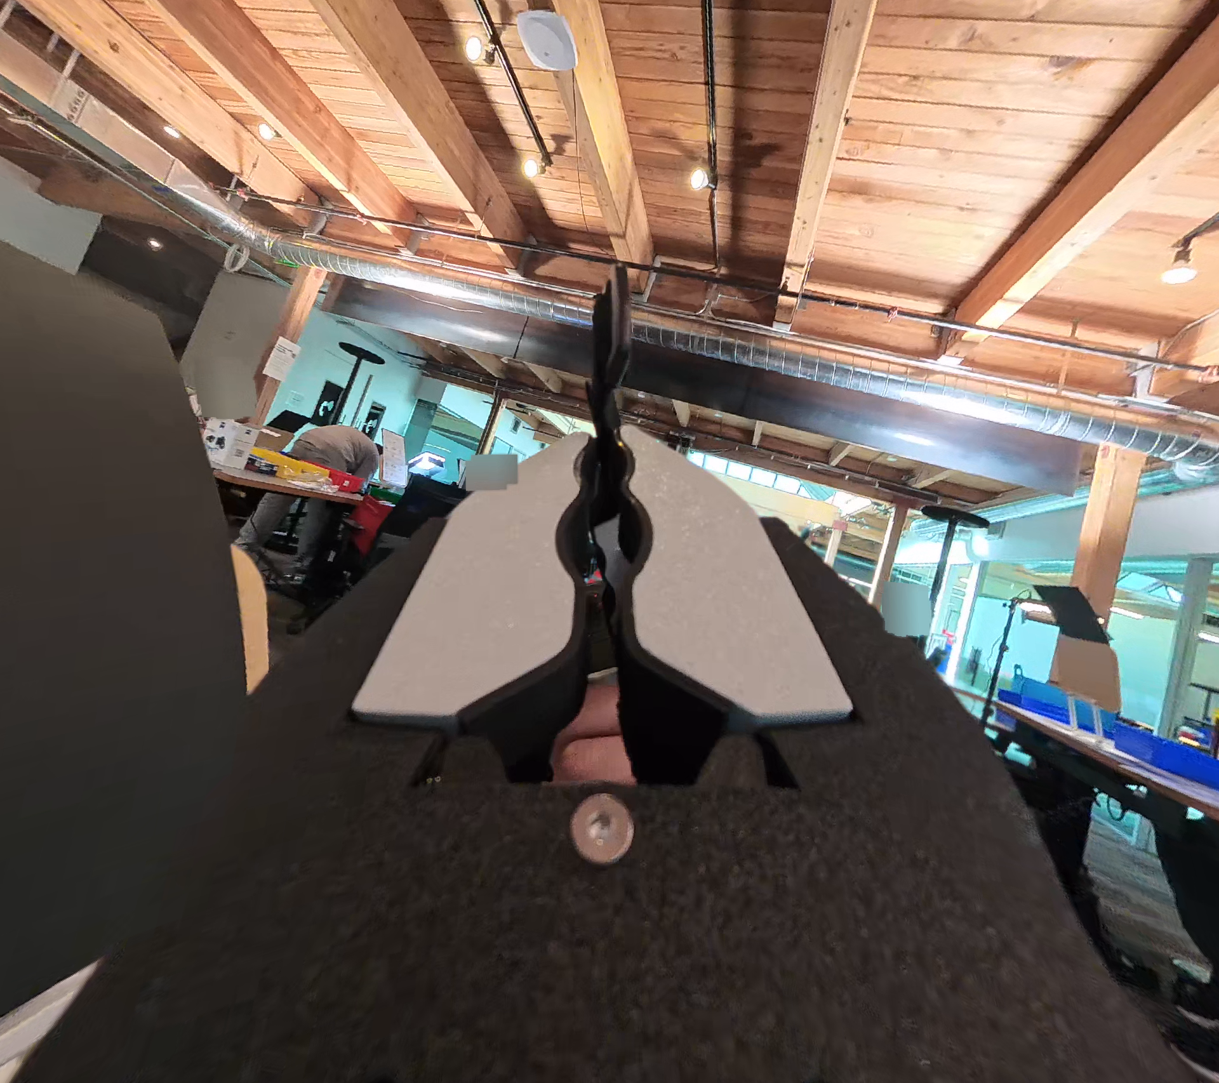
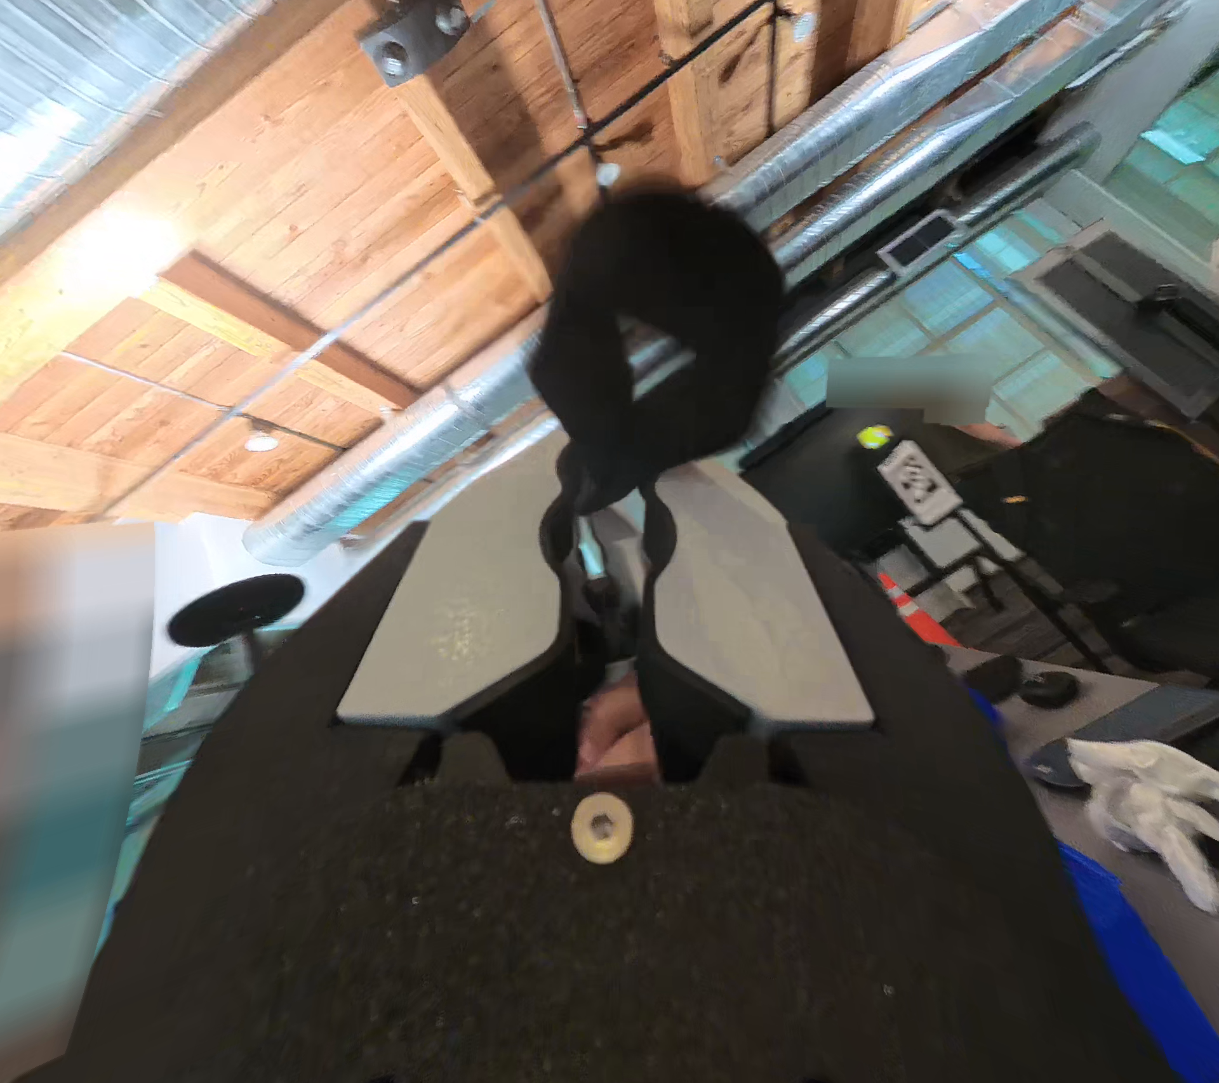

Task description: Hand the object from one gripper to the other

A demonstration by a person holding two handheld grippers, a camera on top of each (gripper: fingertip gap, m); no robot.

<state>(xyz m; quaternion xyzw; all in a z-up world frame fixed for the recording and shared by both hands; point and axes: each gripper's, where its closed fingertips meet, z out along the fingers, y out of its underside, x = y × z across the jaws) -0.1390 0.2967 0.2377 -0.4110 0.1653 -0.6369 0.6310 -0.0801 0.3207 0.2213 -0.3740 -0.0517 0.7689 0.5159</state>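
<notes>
In the left wrist view my left gripper (image 1: 607,448) points up at the ceiling. Its jaws are shut on a thin black object (image 1: 610,339), seen edge-on, which sticks straight up past the fingertips. In the right wrist view my right gripper (image 2: 610,487) also points upward. It is shut on the lower end of a soft black ring (image 2: 716,273) that stands above the fingertips, blurred. Neither view shows the other gripper clearly. I cannot tell whether the two black shapes are one object.
A large dark shape (image 1: 99,589) fills the left of the left wrist view. A person (image 1: 330,454) bends over a far table, and blue bins (image 1: 1154,741) stand on a table at right. In the right wrist view a white glove (image 2: 1161,807) lies on a grey table at right. Tip to tip, the grippers are about 7 centimetres apart.
</notes>
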